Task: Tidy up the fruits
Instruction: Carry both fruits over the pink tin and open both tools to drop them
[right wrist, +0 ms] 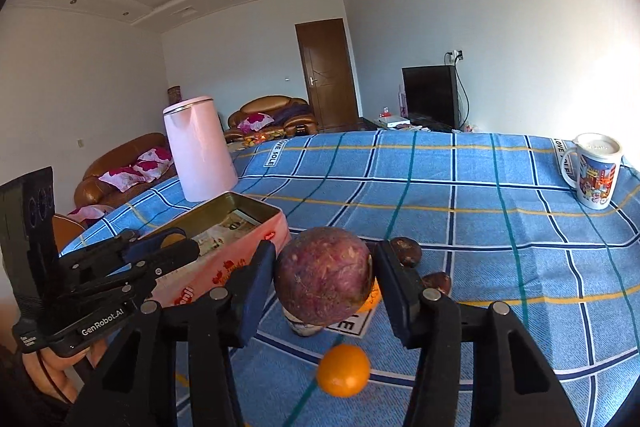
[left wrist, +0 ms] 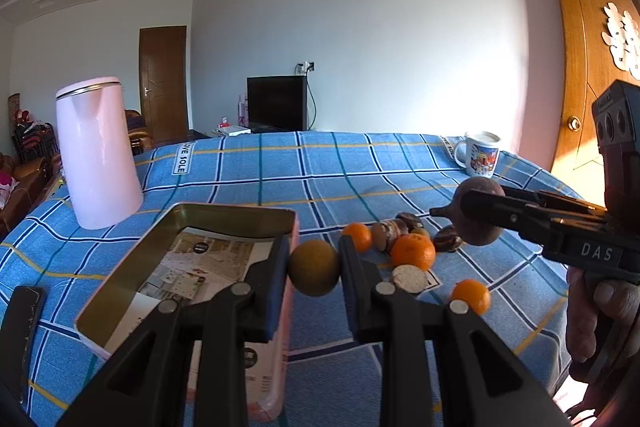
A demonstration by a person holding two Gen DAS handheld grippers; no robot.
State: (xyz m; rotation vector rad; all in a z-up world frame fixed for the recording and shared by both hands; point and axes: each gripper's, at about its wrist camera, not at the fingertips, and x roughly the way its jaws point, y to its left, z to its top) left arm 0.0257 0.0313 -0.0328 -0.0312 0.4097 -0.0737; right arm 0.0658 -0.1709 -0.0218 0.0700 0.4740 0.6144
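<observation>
— What does your left wrist camera show?
— My left gripper [left wrist: 314, 267] pinches a yellow-brown fruit [left wrist: 314, 267] above the blue checked cloth [left wrist: 280, 171], just right of the open tin [left wrist: 188, 227]. Oranges [left wrist: 413, 251] lie beyond.

— And the right wrist camera?
— My right gripper [right wrist: 324, 277] clamps a purple fruit [right wrist: 324, 275] above the cloth, the tin [right wrist: 240, 227] to its left, one orange [right wrist: 344, 370] nearer, a mug [right wrist: 596, 171] far right.

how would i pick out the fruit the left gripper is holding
Start at the open tin box on the blue checked tablecloth. Just off its right edge, the left gripper is shut on a round fruit. It is dull greenish-brown, unlike the bright tangerines lying behind it.
</observation>
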